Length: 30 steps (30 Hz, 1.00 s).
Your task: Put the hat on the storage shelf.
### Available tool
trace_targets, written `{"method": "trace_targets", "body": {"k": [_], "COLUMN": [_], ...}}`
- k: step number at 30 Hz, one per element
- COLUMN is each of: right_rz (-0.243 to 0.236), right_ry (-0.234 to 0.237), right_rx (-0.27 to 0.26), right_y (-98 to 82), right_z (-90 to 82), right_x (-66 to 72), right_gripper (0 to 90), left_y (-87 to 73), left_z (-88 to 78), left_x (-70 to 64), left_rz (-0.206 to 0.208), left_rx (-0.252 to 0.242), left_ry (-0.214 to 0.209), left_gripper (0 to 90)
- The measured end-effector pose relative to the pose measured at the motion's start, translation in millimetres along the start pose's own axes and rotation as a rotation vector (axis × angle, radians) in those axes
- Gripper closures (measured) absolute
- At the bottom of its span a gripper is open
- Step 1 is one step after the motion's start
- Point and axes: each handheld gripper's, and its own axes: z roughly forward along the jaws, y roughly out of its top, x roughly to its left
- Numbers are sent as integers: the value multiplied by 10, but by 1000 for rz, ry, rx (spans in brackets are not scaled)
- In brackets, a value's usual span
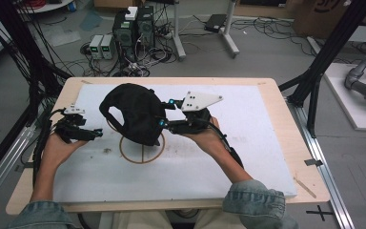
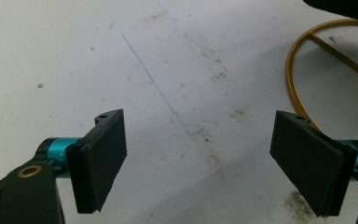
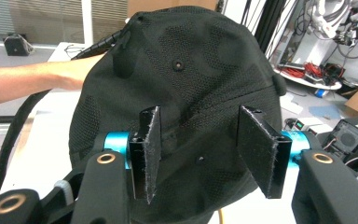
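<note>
A scuffed white board (image 1: 228,157) covered the wooden table (image 1: 293,157); computer boxes (image 1: 133,26) sat at twelve o'clock. The left tongs (image 1: 96,134) gaped empty; the right tongs (image 3: 198,154) stood half-open, seemingly loose around the black mesh cap (image 3: 182,93).

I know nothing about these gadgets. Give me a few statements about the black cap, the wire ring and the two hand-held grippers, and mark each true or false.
1. The black mesh baseball cap lies flat on the white board. False: it is raised, standing over the ring.
2. The left gripper has its jaws wide apart with nothing between them. True.
3. A thin yellow-brown wire ring with a crossbar lies on the white board. True.
4. The right gripper is far from the cap. False: its jaws stand apart right at the cap's crown.
5. The left gripper holds the ring. False: the ring lies beside it, untouched.
</note>
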Motion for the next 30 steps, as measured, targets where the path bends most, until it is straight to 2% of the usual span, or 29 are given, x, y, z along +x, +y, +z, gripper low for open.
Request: {"method": "trace_targets", "body": {"k": [13, 22, 30], "right_rz": [25, 79, 170], "right_ry": [-49, -160, -289], "right_rx": [4, 38, 50], "right_y": [-56, -261, -549], "right_z": [-147, -413, -663], "right_x": [-79, -253, -445], "right_gripper": [458, 342, 175], "left_y": [-1, 5, 25], "left_z": [8, 26, 62], "left_x": [-6, -33, -89], "left_rz": [-3, 13, 33], "left_rx": [-3, 5, 12], "left_ry": [1, -1, -1], "left_gripper": [189, 189, 188]}}
